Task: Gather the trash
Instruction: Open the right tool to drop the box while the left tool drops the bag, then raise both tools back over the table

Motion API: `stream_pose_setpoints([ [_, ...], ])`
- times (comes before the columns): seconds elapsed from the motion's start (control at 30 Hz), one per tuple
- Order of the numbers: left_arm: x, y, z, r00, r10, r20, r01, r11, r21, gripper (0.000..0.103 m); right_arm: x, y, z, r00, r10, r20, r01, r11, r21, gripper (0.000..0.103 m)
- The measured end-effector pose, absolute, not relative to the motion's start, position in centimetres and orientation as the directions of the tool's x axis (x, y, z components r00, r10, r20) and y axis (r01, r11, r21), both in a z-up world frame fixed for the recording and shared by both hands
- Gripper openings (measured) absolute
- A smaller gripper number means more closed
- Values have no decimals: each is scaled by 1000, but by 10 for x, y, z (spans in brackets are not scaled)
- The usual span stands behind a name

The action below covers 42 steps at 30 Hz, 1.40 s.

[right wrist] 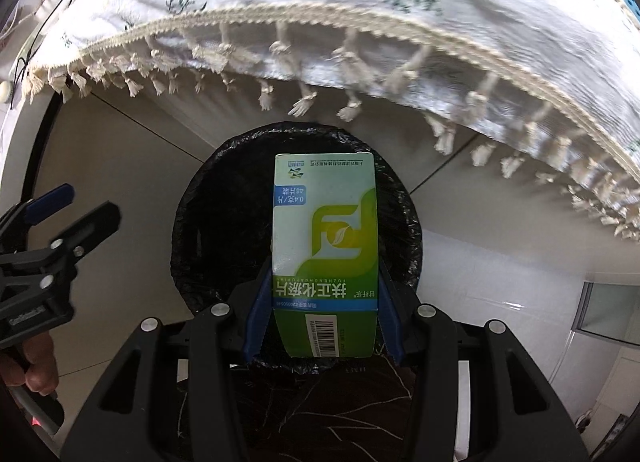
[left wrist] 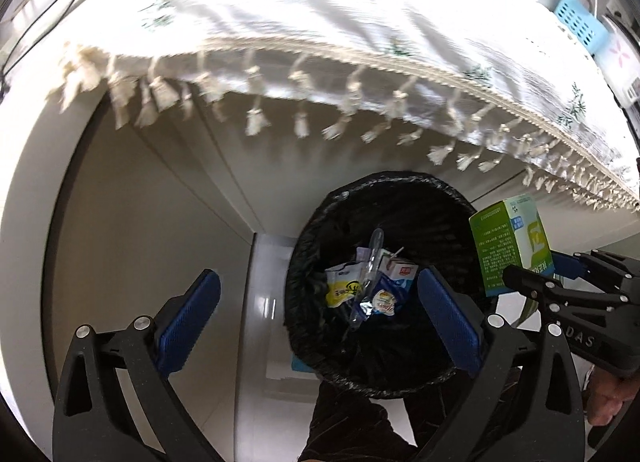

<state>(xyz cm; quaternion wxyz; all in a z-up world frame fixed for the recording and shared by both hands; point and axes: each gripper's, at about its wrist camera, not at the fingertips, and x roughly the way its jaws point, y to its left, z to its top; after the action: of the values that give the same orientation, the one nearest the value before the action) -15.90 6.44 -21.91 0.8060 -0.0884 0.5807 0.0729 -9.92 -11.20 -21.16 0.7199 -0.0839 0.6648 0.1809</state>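
Observation:
A round bin point(left wrist: 432, 202) lined with a black bag stands on the floor below the table edge. Several wrappers and small cartons point(left wrist: 372, 286) lie inside it. My left gripper point(left wrist: 316, 310) hangs above the bin's left side, open wide, with nothing between its blue pads. My right gripper point(right wrist: 324, 302) is shut on a green and white medicine box point(right wrist: 326, 230), held upright directly over the bin point(right wrist: 208, 222). In the left wrist view the same box point(left wrist: 512, 242) and the right gripper point(left wrist: 532, 286) show at the right, above the bin's rim.
A white tablecloth point(left wrist: 320, 22) with tassels overhangs the table edge just beyond the bin. A light blue basket point(left wrist: 576, 22) sits at the table's far right. Pale floor tiles point(right wrist: 120, 166) surround the bin. A hand point(right wrist: 36, 366) holds the left gripper's handle.

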Motion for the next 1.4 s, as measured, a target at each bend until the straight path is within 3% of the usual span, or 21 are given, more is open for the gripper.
stream_pose_setpoints([
  [0.1, -165, 71, -219, 307, 21, -951, -233, 971, -54, 97, -95, -104, -214, 58, 149, -987, -375, 920, 117, 46],
  [0.33, -168, 74, -220, 299, 24, -954, -242, 969, -51, 97, -90, -85, -216, 87, 145, -986, -393, 914, 100, 67],
  [0.7, -155, 71, -186, 343, 4, -939, -237, 968, -83, 97, -77, -112, -154, 233, 141, -962, -342, 938, 55, 93],
  [1.4, -113, 52, -98, 455, -11, -890, -150, 985, -89, 97, -38, -150, -50, 435, 139, -890, -284, 959, 11, 94],
])
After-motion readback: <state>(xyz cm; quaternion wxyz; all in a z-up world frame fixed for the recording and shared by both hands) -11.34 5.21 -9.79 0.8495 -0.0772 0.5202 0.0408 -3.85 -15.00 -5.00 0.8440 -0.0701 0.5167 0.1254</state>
